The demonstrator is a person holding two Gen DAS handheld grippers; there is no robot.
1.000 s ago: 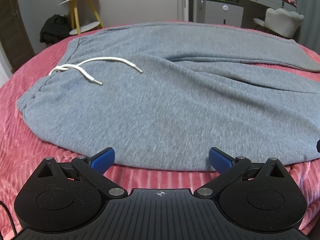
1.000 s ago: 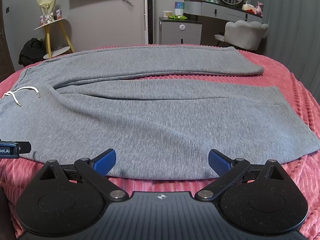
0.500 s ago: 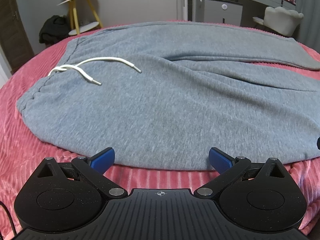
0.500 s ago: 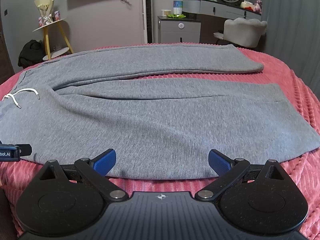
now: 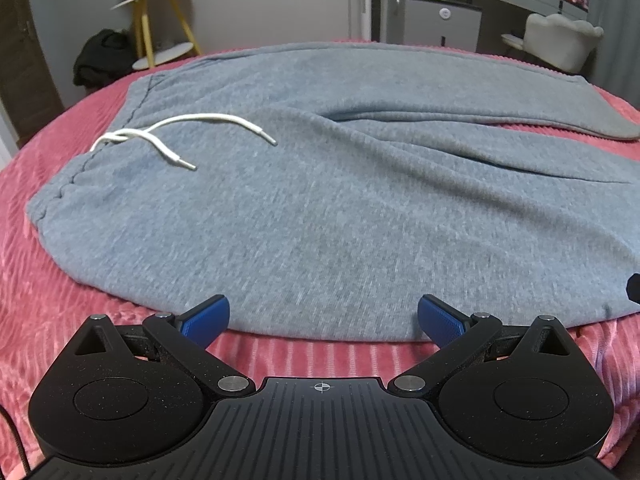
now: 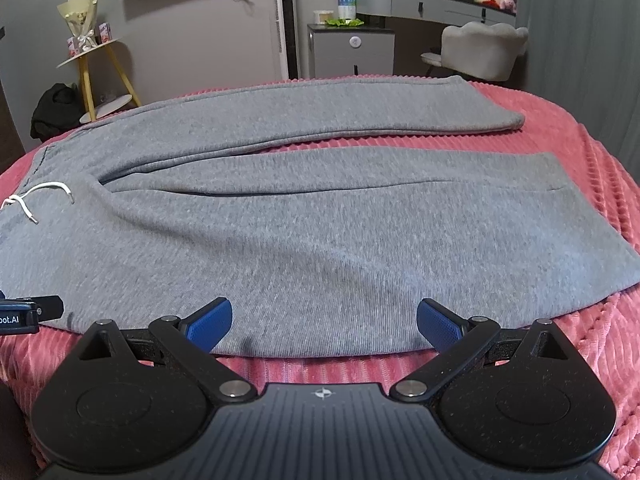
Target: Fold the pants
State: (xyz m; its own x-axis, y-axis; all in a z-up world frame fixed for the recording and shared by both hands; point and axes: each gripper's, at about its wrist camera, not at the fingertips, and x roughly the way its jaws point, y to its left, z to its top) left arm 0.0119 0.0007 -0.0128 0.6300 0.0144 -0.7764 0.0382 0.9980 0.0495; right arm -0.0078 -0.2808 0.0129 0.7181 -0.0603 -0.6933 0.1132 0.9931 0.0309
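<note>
At the upper left of the left wrist view a yellow-legged side table [image 5: 160, 20] stood by the wall. Below it, grey sweatpants [image 5: 340, 208] lay flat across the middle of the frame on a pink ribbed bedspread [image 5: 24, 280], the white drawstring [image 5: 176, 136] loose at the waistband on the left. The left gripper [image 5: 323, 318] sat at the bottom centre, its blue pads spread wide at the near hem, holding nothing. In the right wrist view the pant legs ran toward the right, the right gripper [image 6: 324, 320] equally wide at the bottom edge, and a pale chair [image 6: 484, 48] stood upper right.
</note>
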